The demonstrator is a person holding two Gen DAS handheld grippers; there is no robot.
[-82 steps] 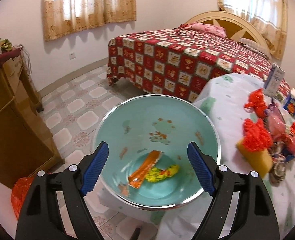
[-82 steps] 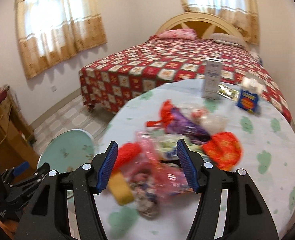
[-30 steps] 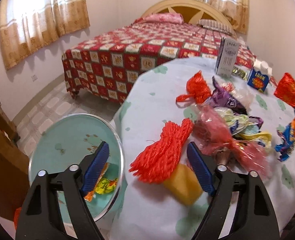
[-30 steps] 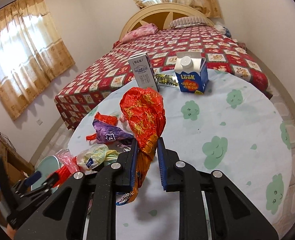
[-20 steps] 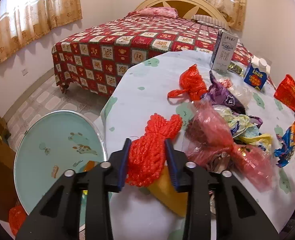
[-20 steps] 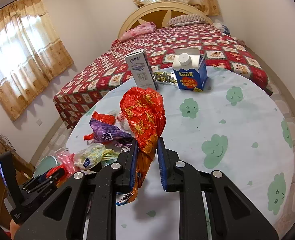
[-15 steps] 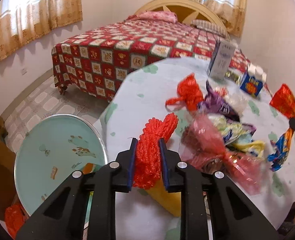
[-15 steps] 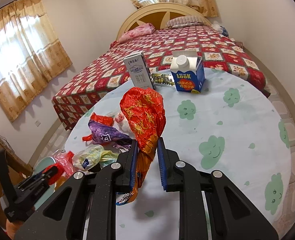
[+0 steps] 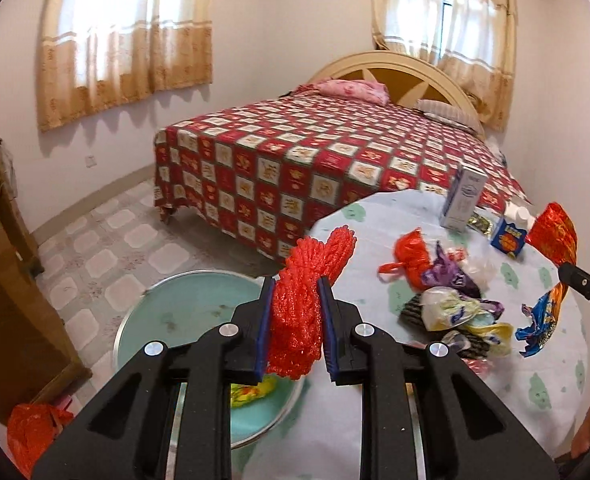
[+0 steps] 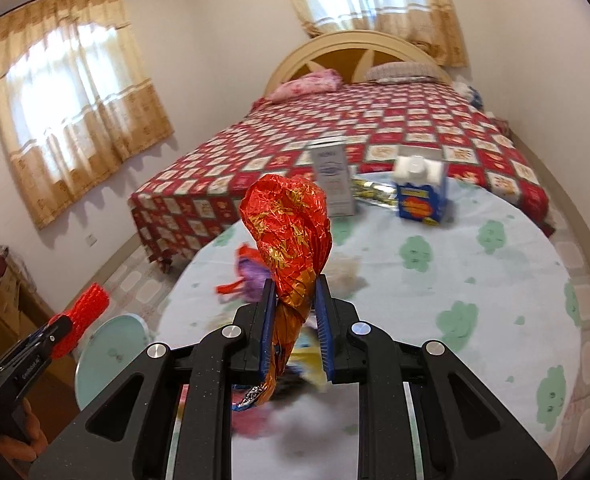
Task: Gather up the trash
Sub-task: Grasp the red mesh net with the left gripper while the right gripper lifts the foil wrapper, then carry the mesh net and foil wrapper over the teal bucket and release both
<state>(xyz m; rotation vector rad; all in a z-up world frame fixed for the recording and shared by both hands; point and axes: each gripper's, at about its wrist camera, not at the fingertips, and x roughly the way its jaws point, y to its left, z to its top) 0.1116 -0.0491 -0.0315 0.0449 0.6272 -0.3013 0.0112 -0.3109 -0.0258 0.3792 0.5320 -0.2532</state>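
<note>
The left hand-held gripper (image 9: 295, 320) is clenched on a red mesh bundle (image 9: 307, 300), lifted above the near-left edge of the bench (image 9: 359, 412) beside a teal basin (image 9: 183, 316). The right hand-held gripper (image 10: 295, 320) grasps a crumpled red foil wrapper (image 10: 291, 232). Farther across the bench lie mixed wrappers (image 9: 447, 300), then 2 cartons (image 10: 421, 196), with a bed (image 9: 315, 160) beyond.

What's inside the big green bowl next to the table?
Inside the green bowl you can see a yellow wrapper near the bottom. The left gripper, holding a red mesh bundle, covers much of the bowl, so anything else in there is hidden.
</note>
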